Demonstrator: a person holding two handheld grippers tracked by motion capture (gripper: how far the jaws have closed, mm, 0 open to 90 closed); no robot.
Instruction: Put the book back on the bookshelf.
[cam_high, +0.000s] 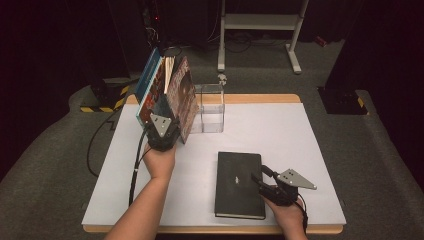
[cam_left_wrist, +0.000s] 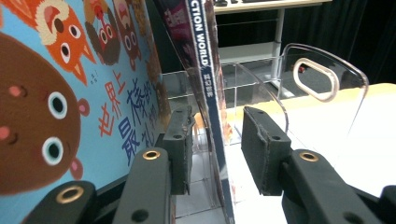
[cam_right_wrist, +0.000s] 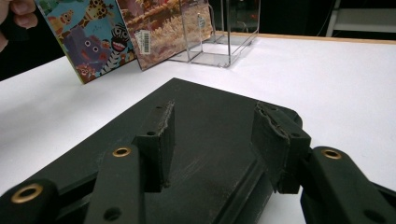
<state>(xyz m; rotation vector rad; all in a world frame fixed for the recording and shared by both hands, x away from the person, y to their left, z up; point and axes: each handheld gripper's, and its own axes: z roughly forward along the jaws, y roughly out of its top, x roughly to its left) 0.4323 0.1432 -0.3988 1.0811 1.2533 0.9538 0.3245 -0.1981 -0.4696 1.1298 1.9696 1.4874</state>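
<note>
Black book (cam_high: 239, 184) flat on the surface under my right hand-held gripper (cam_right_wrist: 212, 140), jaws apart above its cover, my left hand-held gripper (cam_left_wrist: 212, 149) straddling a leaning book's spine (cam_left_wrist: 205, 70), unclenched, clear holder (cam_high: 210, 107) beside

White table top (cam_high: 280, 130) with pale wood edging. Behind it, grey carpet (cam_high: 380, 150). A white metal stand (cam_high: 260, 30) on the floor at the back. Yellow-and-black striped base (cam_high: 102, 102) at far left; dark base plate (cam_high: 342, 100) at right.
</note>
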